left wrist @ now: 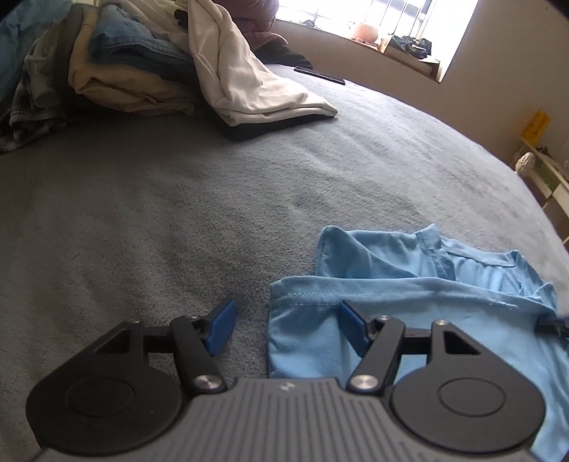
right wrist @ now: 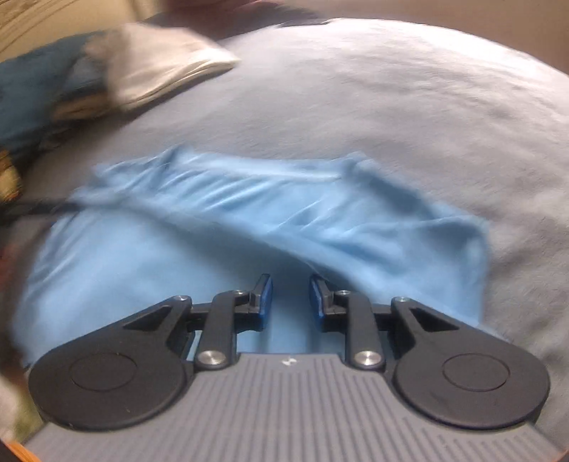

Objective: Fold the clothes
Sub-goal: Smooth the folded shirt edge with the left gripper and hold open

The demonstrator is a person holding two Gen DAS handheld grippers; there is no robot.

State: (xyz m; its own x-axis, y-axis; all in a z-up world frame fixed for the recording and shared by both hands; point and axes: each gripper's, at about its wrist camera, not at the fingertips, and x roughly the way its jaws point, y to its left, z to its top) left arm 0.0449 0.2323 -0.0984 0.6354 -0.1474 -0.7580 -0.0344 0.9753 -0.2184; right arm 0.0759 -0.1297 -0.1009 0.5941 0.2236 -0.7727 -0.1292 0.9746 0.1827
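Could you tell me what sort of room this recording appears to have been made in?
Most likely a bedroom at home. The work surface is a bed under a grey blanket, clothes are piled at its far side beside a light blue shirt, and a bright window sits in the wall beyond.

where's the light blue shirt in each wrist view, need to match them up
Left wrist: light blue shirt lies lower right on the grey bedspread, its hemmed edge between the open left gripper fingers.
Right wrist: it spreads across the middle and lower left, under the right gripper.
Shared landmark: the white folded garment, upper left in both.
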